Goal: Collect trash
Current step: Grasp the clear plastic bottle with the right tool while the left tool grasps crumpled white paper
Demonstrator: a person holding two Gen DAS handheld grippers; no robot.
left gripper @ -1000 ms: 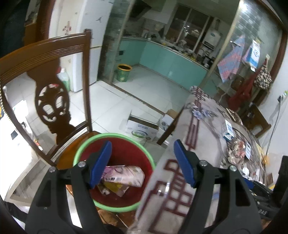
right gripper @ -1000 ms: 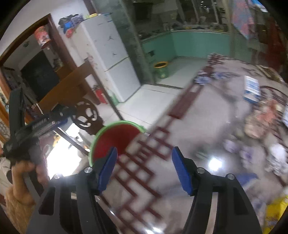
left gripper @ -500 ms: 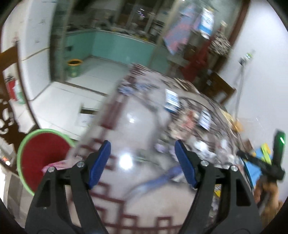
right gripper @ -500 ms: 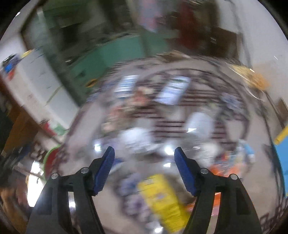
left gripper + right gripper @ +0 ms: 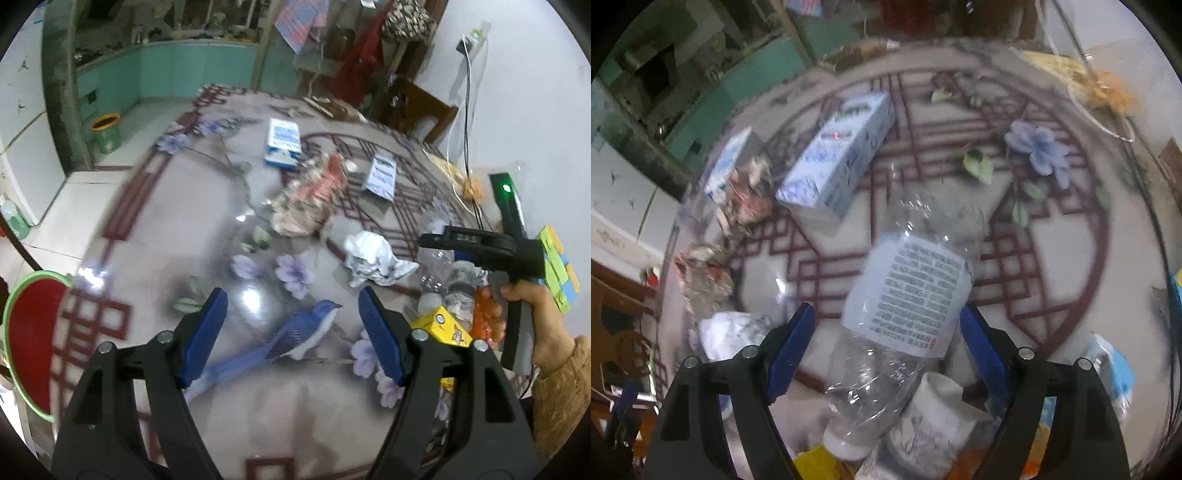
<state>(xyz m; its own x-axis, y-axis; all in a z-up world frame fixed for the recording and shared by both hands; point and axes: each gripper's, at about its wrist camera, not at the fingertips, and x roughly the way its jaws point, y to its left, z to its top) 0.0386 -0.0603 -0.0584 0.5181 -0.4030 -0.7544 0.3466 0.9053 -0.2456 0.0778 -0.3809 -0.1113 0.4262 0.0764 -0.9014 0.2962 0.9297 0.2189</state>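
Trash is lying scattered on the table (image 5: 207,206). In the left wrist view, a carton (image 5: 282,142) is lying at the far side, a crumpled wrapper (image 5: 314,195) nearer, a second carton (image 5: 382,177) to its right, crumpled paper (image 5: 373,256) nearer still. A bucket (image 5: 22,332) is standing off the table's left edge. In the right wrist view, a bottle (image 5: 897,314) is lying between the right gripper (image 5: 886,332) jaws, untouched, a paper cup (image 5: 931,424) just beside its neck

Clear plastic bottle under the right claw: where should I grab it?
Grip the clear plastic bottle across its labelled middle, coming straight down from above. It lies flat, cap toward the camera, already lined up between the open right claw; the crumpled neck would likely slip.
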